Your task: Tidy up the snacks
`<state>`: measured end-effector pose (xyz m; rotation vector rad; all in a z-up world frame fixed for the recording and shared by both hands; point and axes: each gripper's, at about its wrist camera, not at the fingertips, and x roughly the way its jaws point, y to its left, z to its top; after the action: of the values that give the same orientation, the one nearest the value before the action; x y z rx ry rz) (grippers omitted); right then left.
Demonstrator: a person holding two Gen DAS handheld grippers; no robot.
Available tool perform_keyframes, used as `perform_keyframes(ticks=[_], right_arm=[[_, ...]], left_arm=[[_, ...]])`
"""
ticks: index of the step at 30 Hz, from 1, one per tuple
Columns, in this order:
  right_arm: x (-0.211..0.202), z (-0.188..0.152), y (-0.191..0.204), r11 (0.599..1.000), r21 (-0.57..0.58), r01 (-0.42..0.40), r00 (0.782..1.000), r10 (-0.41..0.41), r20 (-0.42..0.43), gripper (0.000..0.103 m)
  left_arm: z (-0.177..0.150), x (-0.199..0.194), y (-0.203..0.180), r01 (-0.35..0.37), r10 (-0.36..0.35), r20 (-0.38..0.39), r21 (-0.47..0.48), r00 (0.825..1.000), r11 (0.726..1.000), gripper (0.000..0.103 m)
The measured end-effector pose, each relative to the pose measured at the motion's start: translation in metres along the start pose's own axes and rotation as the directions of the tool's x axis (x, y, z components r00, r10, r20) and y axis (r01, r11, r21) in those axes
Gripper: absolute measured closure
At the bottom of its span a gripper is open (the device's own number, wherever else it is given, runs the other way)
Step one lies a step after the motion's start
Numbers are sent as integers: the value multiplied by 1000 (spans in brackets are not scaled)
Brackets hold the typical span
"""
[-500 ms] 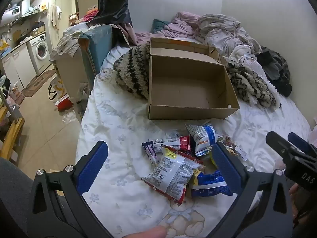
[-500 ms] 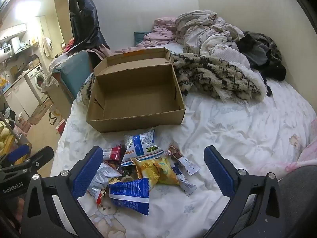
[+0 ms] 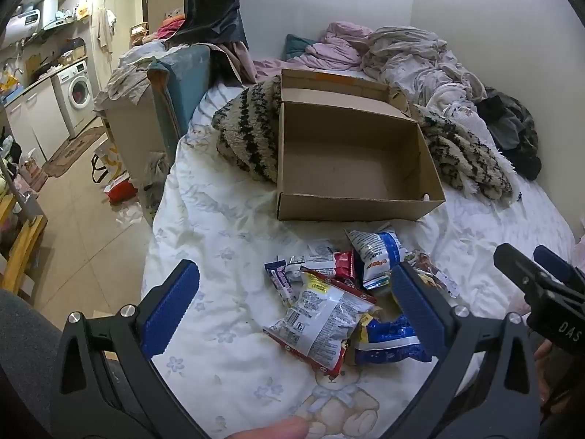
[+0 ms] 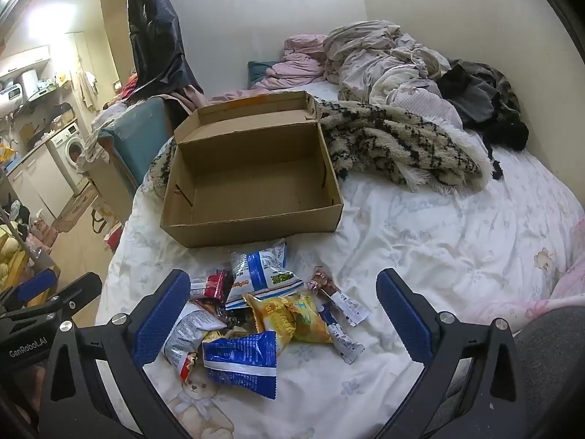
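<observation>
Beyond both wide-spread jaws, snacks (image 4: 263,307).

Bare sheet on bed (image 4: 438,241) right of snacks (image 4: 256,314) & box (image 4: 252,183): easy pass. Blanket (image 4: 398,146) crowds box's back/right; snacks lie just before its front wall.

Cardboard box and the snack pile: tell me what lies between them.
Only bare white bedsheet separates the cardboard box from the snack pile, clearest in the right wrist view.

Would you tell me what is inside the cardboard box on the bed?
The cardboard box shows only its bare brown floor; no snacks lie inside. Its near wall hides a strip of the floor.
</observation>
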<state>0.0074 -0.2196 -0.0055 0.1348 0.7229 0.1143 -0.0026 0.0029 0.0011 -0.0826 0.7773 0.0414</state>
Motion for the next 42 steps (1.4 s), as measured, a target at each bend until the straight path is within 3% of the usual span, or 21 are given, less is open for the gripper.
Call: perform_keyframes(ticks=[42], right_arm=[[-5,0,1,1000,-5,6,1000,-6,7,0]], left_arm=[[1,5,4,-7,7,-10,-9,1000,1000,0]])
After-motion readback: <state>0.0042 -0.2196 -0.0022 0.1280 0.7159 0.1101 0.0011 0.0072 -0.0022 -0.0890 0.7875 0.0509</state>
